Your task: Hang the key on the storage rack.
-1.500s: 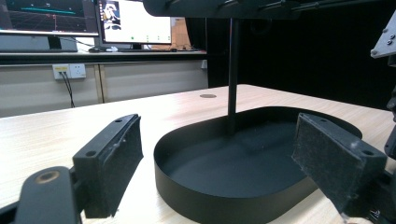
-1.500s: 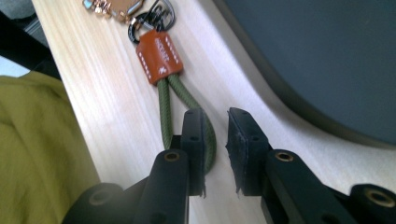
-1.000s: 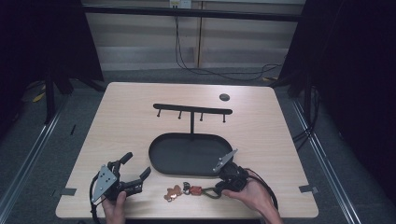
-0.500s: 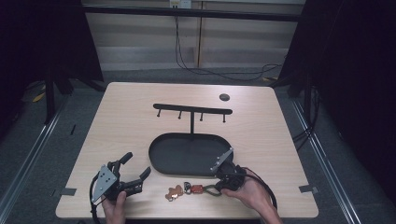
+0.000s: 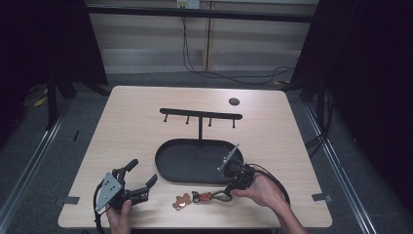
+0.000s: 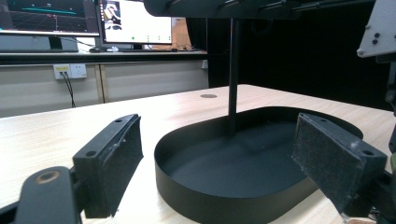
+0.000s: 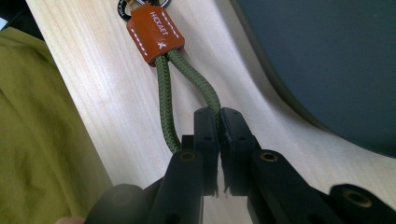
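A keychain lies on the table near the front edge: an olive green rope loop (image 7: 164, 107) joined by an orange leather band (image 7: 156, 33) to a metal ring, with a brown charm (image 5: 182, 200) at its far end. My right gripper (image 7: 217, 114) is shut on one strand of the rope loop (image 5: 220, 196), just in front of the black oval tray (image 5: 170, 168). My left gripper (image 5: 143, 176) rests at the front left of the table, open, nothing between its pads (image 6: 114, 161), pointing toward the tray (image 6: 196, 196).
A black T-shaped hanger stand (image 5: 200, 117) with several pegs rises from the tray's back. A small dark disc (image 5: 234, 101) lies at the far right of the table. A yellow-green sleeve (image 7: 37, 121) shows beside the table edge.
My right gripper has shifted slightly left and lower toward the rope loop. The left gripper has stayed put.
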The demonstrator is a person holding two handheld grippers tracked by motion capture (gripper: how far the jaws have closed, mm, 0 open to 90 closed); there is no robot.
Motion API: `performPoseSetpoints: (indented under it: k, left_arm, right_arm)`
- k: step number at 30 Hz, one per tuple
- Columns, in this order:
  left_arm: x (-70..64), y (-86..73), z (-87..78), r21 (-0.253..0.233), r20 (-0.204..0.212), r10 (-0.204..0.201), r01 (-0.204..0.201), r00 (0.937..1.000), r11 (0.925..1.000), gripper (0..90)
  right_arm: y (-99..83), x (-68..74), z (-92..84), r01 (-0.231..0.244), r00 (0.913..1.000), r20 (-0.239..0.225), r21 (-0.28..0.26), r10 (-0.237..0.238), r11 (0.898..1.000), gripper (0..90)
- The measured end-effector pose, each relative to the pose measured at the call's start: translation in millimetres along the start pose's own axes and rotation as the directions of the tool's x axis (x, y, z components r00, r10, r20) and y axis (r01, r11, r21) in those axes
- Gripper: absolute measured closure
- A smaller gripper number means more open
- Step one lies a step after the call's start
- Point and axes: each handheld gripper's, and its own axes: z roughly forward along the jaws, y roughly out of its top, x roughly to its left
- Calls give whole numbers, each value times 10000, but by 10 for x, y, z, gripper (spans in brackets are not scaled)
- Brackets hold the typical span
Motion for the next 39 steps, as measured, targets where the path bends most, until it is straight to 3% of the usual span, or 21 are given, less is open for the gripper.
performPoseSetpoints:
  k: [6, 13, 19, 22, 27, 33, 39]
  left_arm:
    - [0, 0, 0, -3, 0, 1, -1, 10000, 10000, 157]
    - [0, 0, 0, -3, 3, 0, 0, 10000, 10000, 157]
    - [0, 0, 0, 1, 6, -5, 5, 10000, 10000, 157]
    - [1, 0, 0, -1, 6, 2, -2, 10000, 10000, 157]
    - [1, 0, 0, 0, 10, -4, 4, 10000, 10000, 157]
    - [1, 0, 0, 1, 13, -1, 1, 10000, 10000, 157]
    - [1, 0, 0, -1, 16, -2, 2, 10000, 10000, 157]
  right_arm:
    - [144, -10, -130, 430, 9990, -173, 633, -420, 9971, 857]
    - [336, 45, -346, 805, 9967, -123, 878, -797, 9929, 858]
    - [484, 60, -514, 1195, 9924, 190, 956, -1218, 9882, 858]
    - [566, 53, -548, 1291, 9904, 317, 1352, -1345, 9824, 858]
    - [652, 79, -646, 1466, 9886, 151, 1260, -1496, 9812, 858]
    - [779, 179, -882, 1768, 9810, 601, 1171, -1847, 9772, 859]
    - [883, 233, -1050, 1940, 9763, 736, 1183, -2034, 9738, 859]
